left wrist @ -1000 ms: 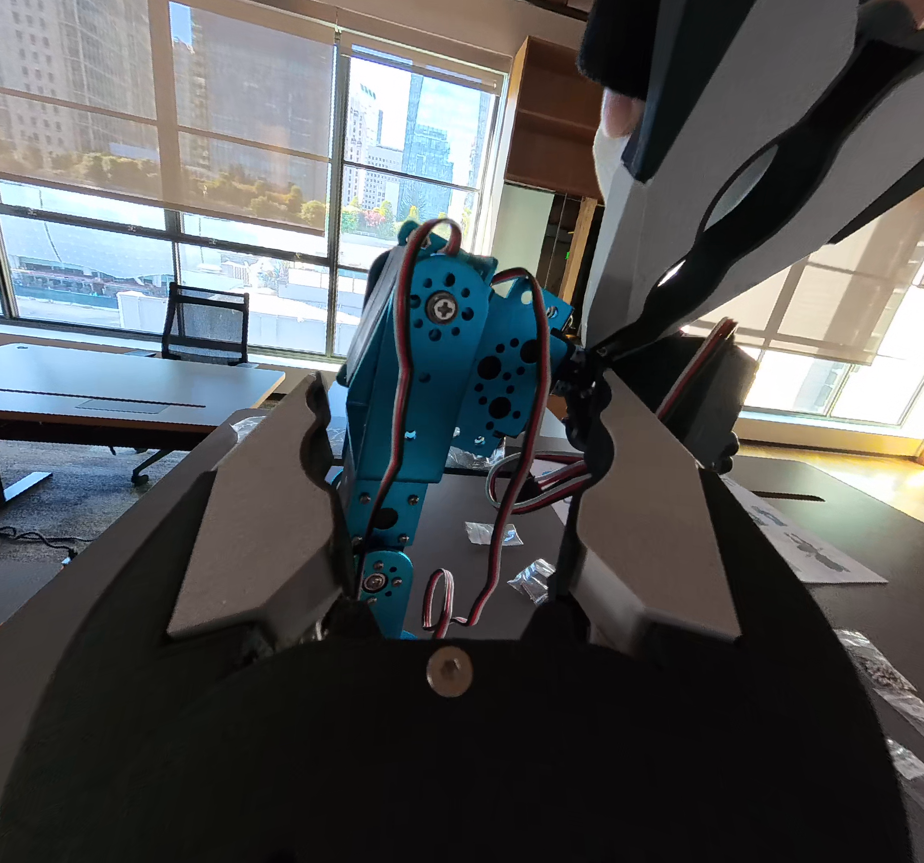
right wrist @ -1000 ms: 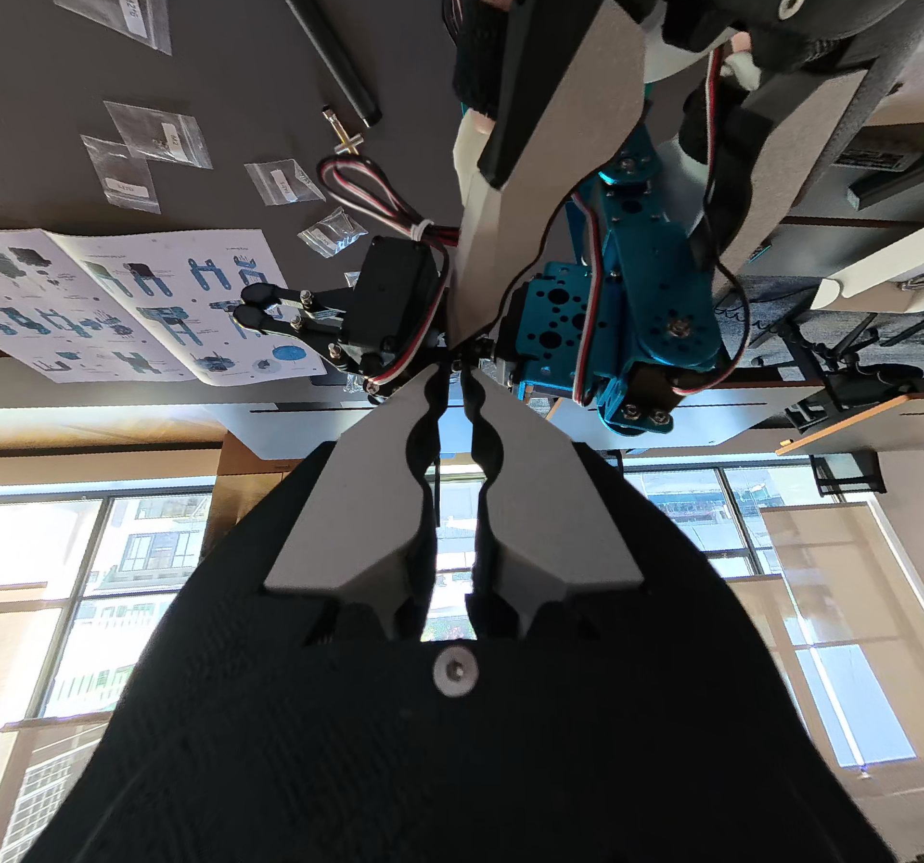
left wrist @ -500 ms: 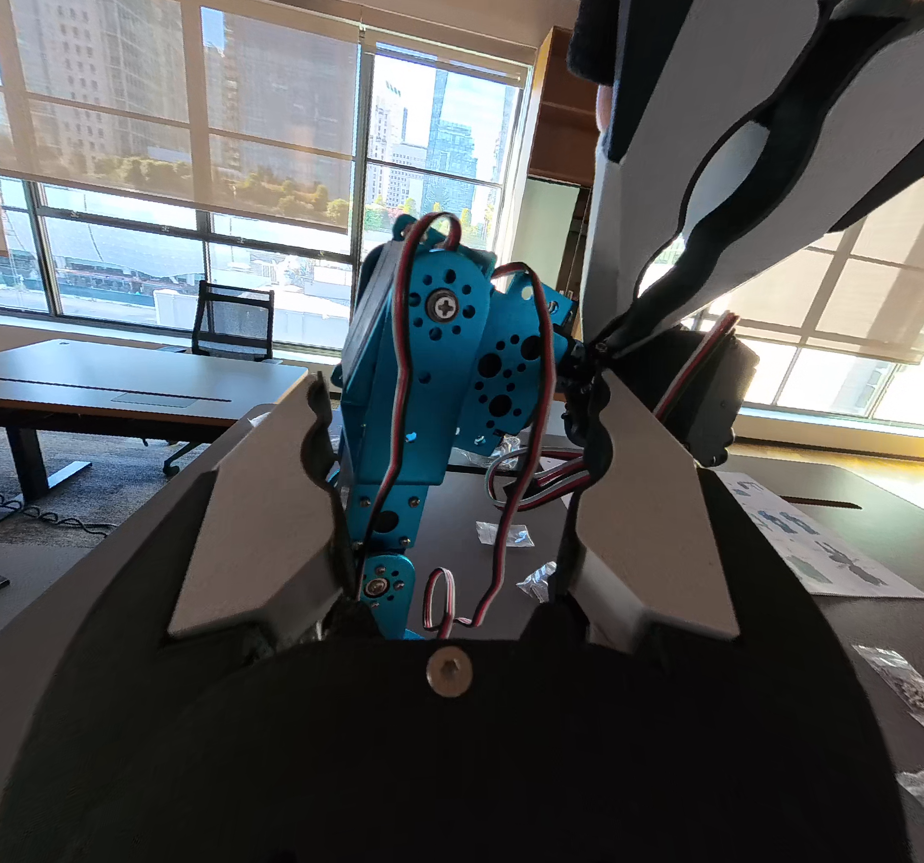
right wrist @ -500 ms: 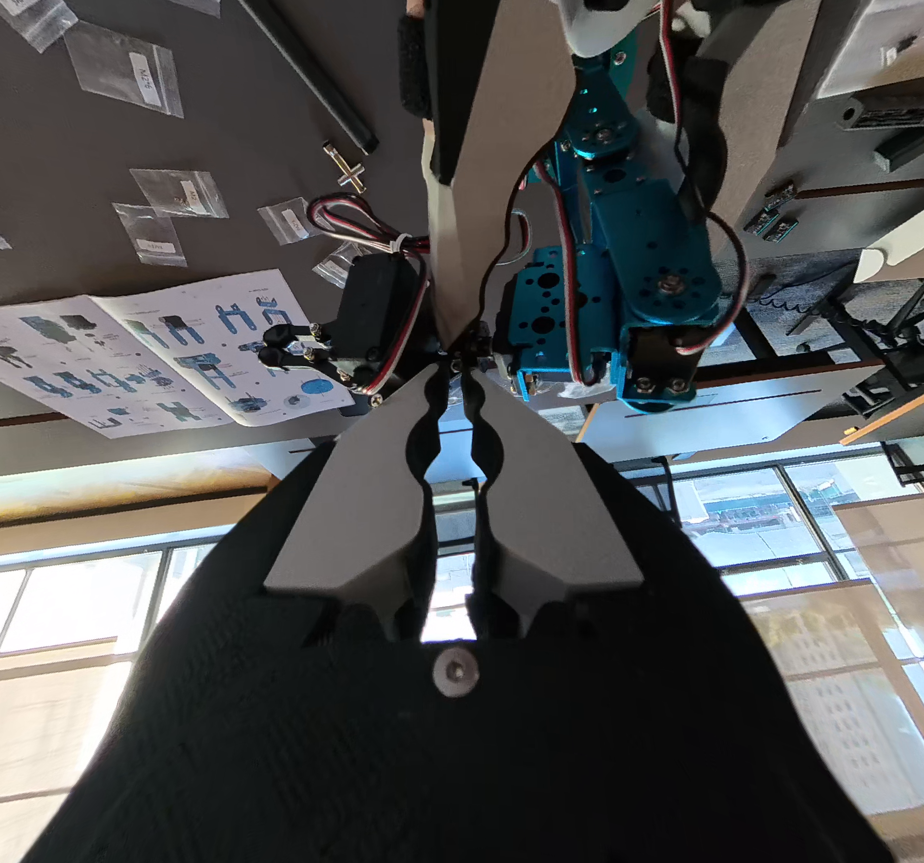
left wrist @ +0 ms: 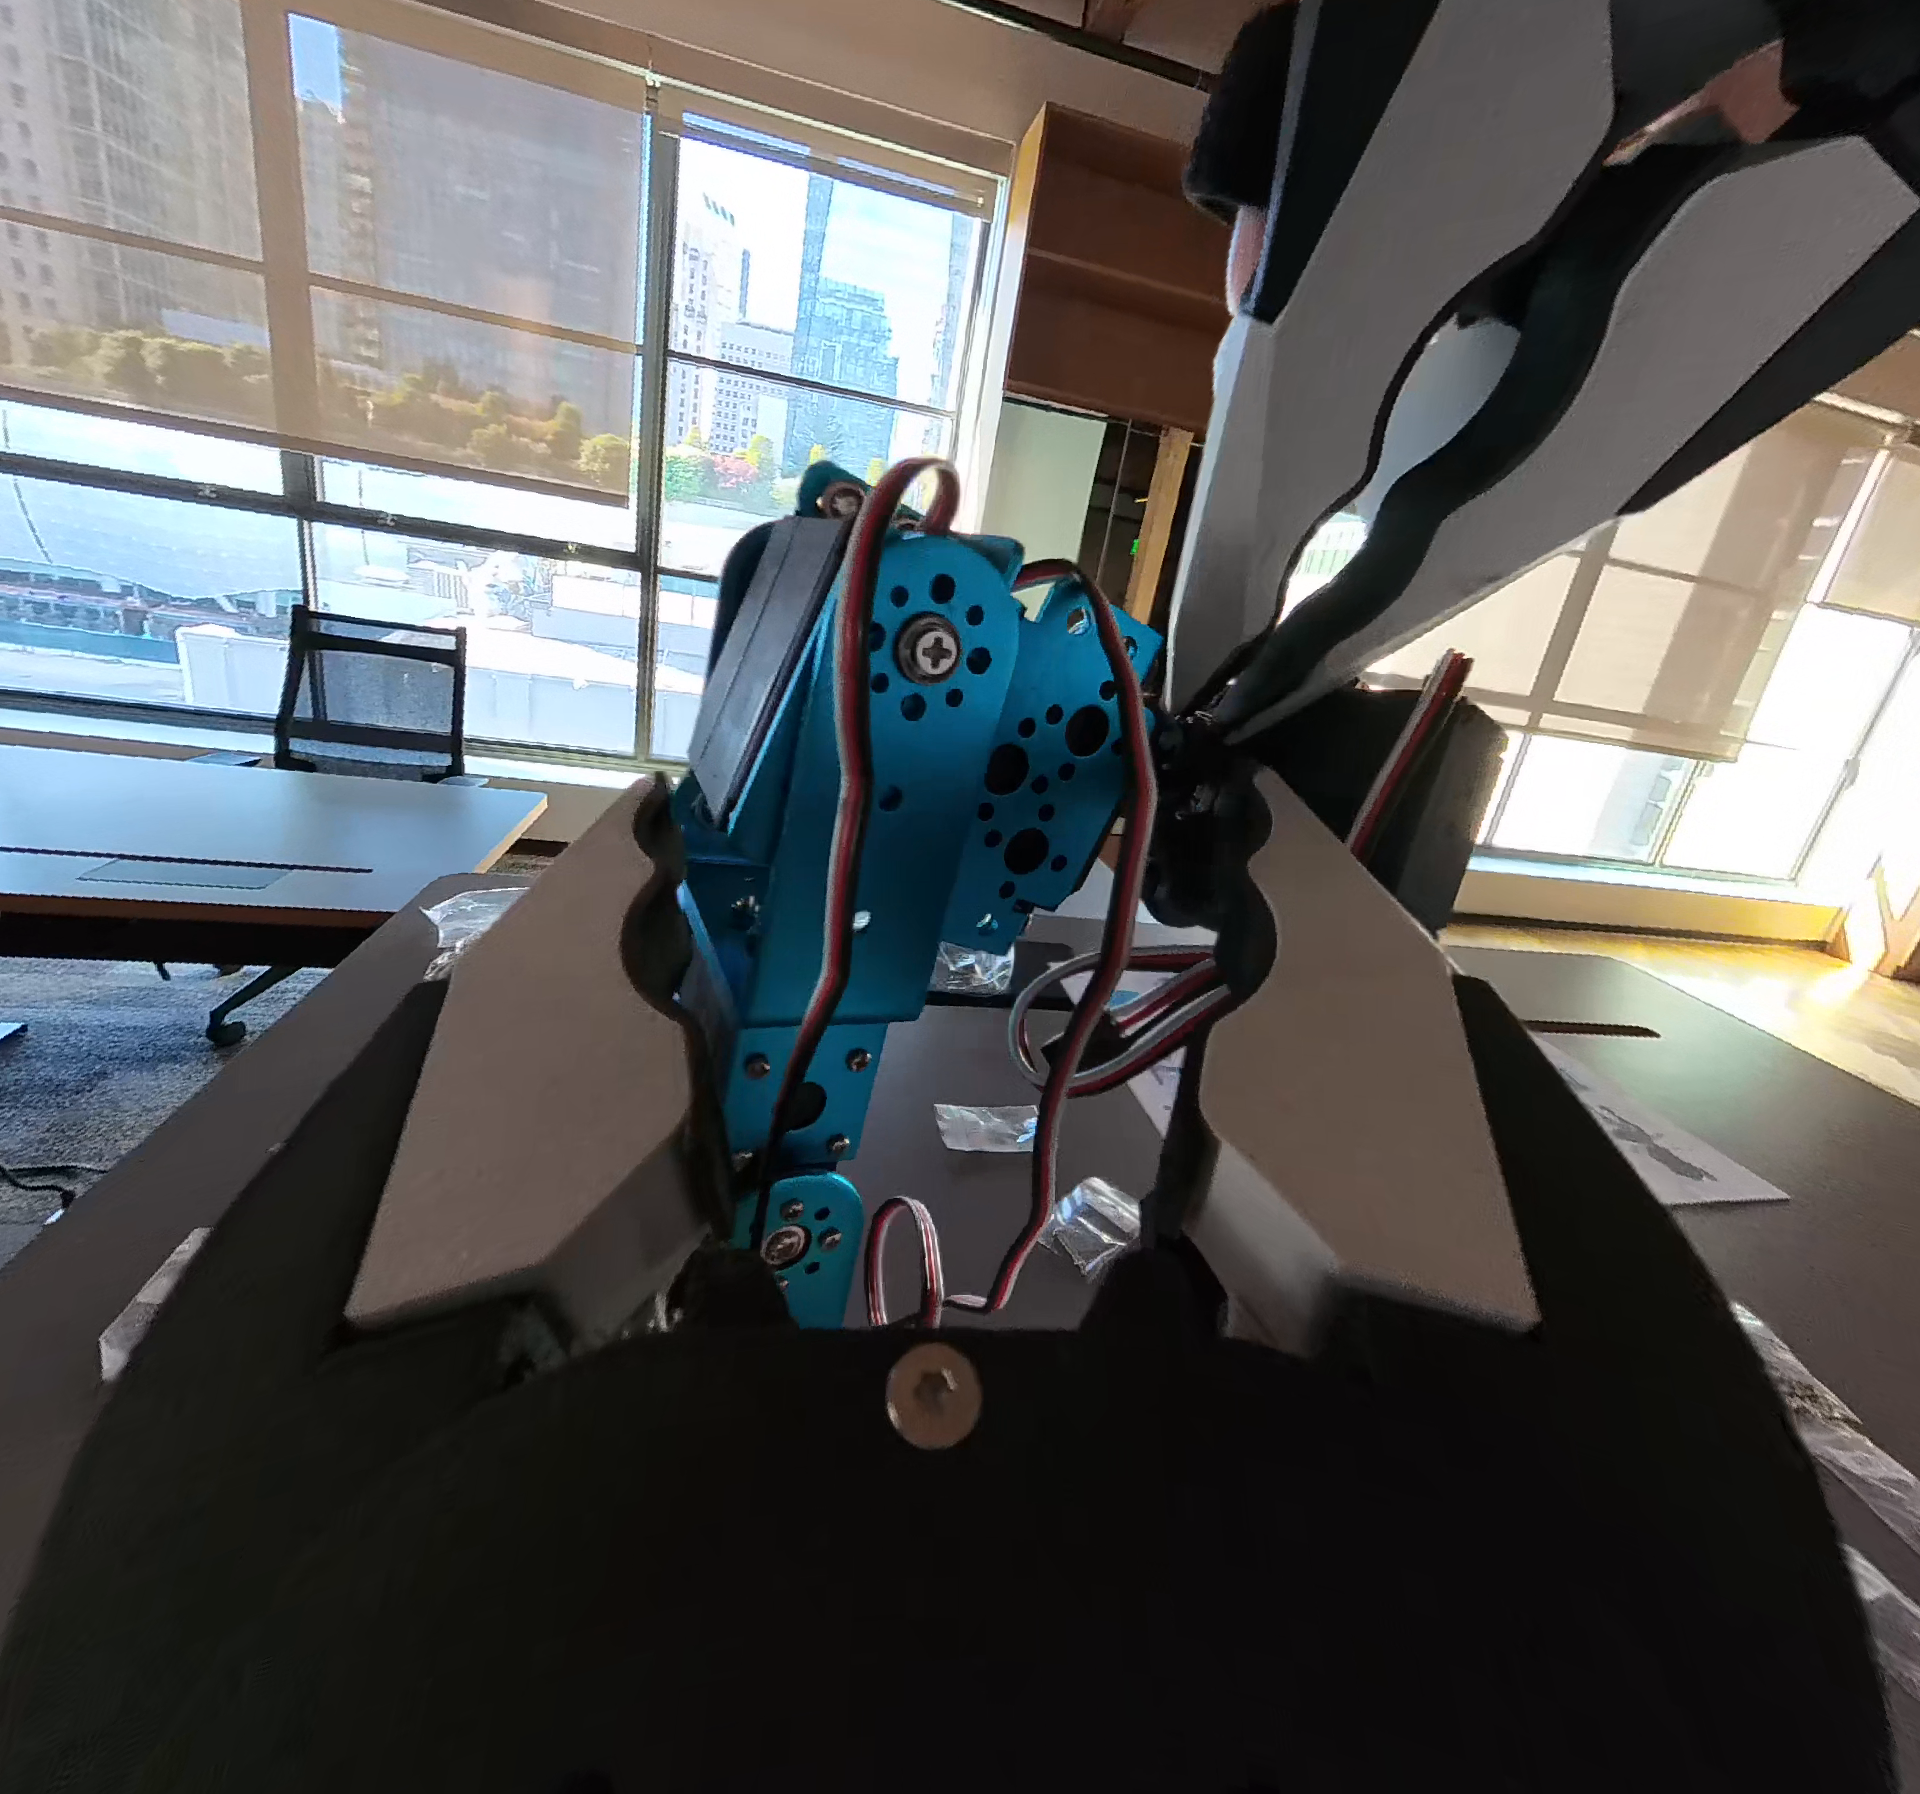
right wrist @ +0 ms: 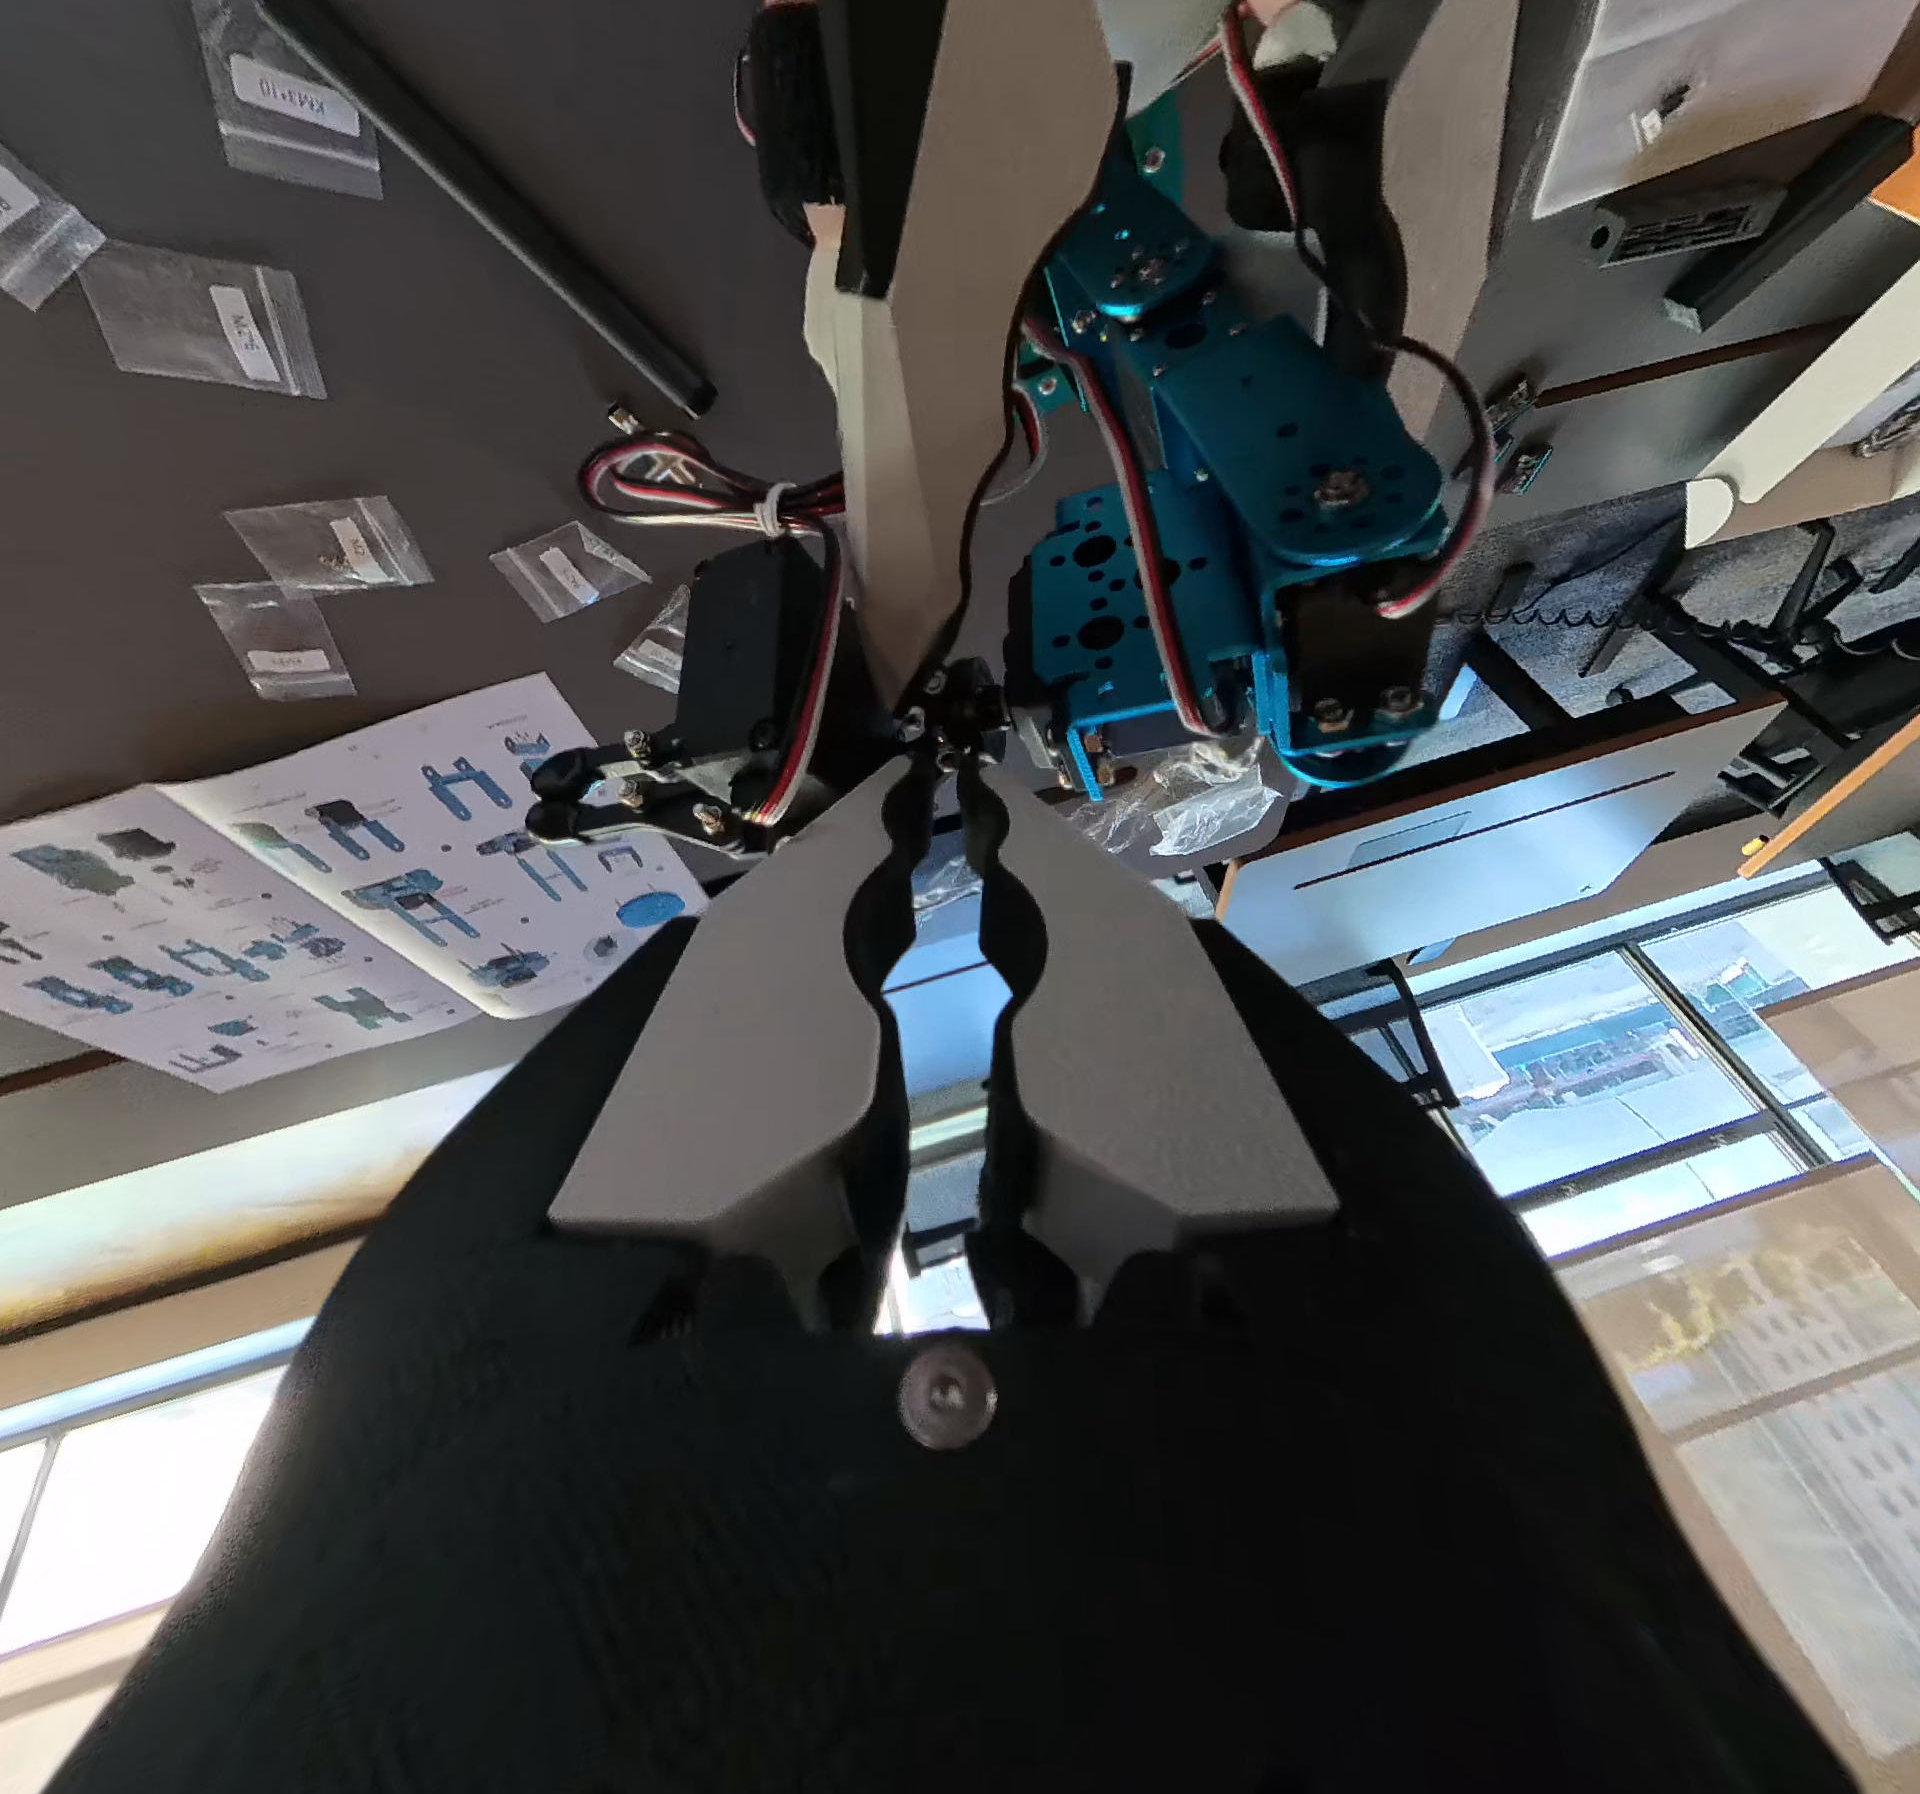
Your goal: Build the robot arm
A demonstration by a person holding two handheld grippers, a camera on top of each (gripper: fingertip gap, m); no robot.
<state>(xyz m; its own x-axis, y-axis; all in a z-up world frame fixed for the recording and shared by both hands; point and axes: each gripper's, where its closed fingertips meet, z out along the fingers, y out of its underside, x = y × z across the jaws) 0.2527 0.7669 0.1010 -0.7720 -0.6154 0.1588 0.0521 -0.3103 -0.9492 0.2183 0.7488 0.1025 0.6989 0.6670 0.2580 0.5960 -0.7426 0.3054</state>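
A blue metal robot arm point(left wrist: 894, 809) with red, white and black servo wires is held off the dark table. My left gripper point(left wrist: 945, 794) is shut around its lower body, one finger on each side. The arm also shows in the right wrist view point(right wrist: 1247, 497). My right gripper point(right wrist: 943, 747) is nearly closed and pinches a small black part point(right wrist: 961, 705) at the joint between the blue bracket and a black servo with a claw point(right wrist: 727, 684). In the left wrist view the right gripper point(left wrist: 1210, 721) comes down from the upper right.
On the dark table point(right wrist: 520, 30) lie a printed parts sheet point(right wrist: 312, 913), several small plastic bags point(right wrist: 208, 321) and a black rod point(right wrist: 468, 175). A light desk point(left wrist: 208, 830) with a chair point(left wrist: 374, 695) stands by the windows. From either gripper's tips it is about 30 centimetres to the black rod point(right wrist: 468, 175).
Both grippers have turned a little together with the blue arm, so the background has shifted in both views. Both grips look unchanged.
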